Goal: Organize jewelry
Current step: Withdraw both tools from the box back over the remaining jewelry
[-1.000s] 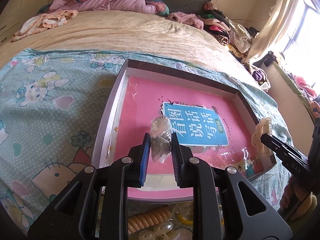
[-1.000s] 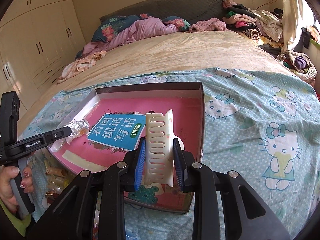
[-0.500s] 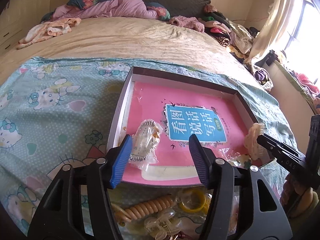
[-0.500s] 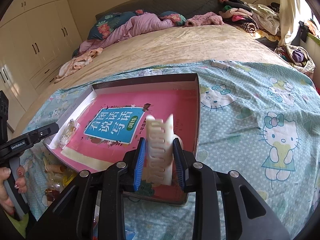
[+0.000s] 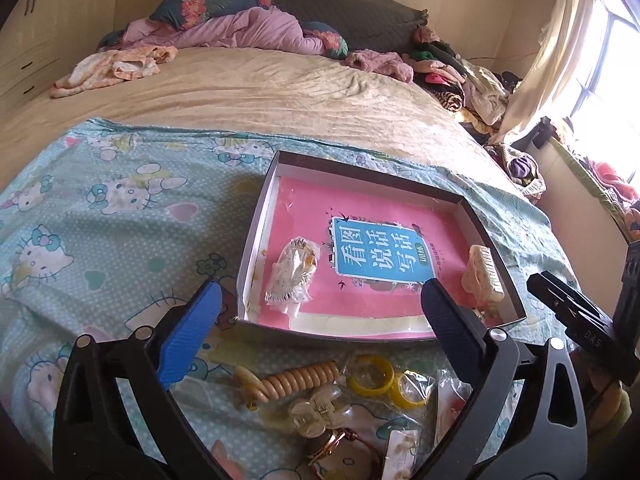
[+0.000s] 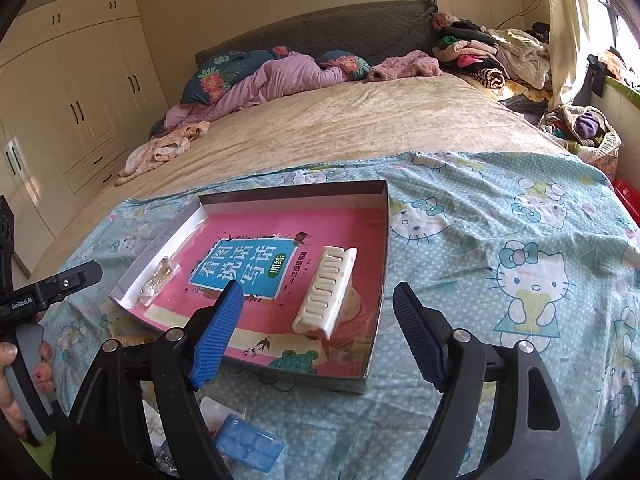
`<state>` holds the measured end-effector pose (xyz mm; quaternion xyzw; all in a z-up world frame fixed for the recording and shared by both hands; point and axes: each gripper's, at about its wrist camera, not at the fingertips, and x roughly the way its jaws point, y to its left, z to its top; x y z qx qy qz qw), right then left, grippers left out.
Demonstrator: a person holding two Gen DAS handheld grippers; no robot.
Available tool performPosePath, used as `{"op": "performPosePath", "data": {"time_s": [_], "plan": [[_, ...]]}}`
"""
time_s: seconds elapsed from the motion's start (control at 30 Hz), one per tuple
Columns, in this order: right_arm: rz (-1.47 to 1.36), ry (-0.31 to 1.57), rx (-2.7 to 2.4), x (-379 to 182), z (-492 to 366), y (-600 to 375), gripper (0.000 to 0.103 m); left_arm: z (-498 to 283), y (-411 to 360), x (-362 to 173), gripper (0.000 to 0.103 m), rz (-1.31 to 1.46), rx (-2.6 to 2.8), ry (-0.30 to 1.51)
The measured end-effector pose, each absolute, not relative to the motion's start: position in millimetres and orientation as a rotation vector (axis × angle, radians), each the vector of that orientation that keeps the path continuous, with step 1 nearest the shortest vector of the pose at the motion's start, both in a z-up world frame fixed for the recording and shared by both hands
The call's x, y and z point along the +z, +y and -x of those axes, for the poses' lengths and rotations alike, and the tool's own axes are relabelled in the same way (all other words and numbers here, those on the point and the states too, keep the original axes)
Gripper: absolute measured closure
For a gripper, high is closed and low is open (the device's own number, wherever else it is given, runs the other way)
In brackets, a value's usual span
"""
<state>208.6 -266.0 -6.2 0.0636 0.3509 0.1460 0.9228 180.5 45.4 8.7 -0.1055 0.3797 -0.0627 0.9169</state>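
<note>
Both claws, left claw (image 5: 320,316) and right claw (image 6: 318,330), have just sprung apart, empty; the stiff, light hair clip (image 6: 326,292) in the tray (image 6: 376,300) grips best across its flat sides.

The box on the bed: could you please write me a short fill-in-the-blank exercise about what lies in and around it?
1. The cream hair claw lies inside the ___.
2. The box has a floor coloured ___.
3. The yellow rings lie ___ the box.
4. Both hand-held grippers are ___.

Missing words: box; pink; outside; open
</note>
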Motion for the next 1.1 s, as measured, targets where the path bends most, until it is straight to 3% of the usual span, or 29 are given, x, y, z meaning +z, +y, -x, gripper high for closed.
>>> {"op": "performPosePath", "data": {"time_s": [0.1, 1.1], "plan": [[-0.131, 0.699, 0.305, 3, -201, -267, 0.019, -175, 47, 13, 0.01, 0.219, -0.12, 0.771], [-0.055, 0.667, 0.439, 32, -134, -243, 0.019, -109, 52, 26, 0.01, 0.217, -0.138, 0.737]]}}
